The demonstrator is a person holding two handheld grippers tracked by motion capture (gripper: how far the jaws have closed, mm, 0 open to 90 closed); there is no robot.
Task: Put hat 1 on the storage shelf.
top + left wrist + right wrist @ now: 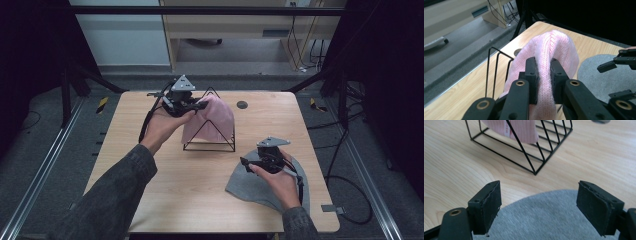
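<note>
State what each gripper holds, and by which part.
Left gripper pinches the pink knit hat by a fold near its top, over the wire rack. Right gripper, open above the grey hat, holds nothing.

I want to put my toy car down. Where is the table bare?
Bare wood lies left of the wire rack, and along the near edge left of the grey hat. It is crowded around the pink hat.

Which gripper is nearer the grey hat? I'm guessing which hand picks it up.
Right. The right gripper hovers just over the grey hat, jaws open above its edge. The left gripper is across the table, shut on the pink hat draped over the wire rack.
</note>
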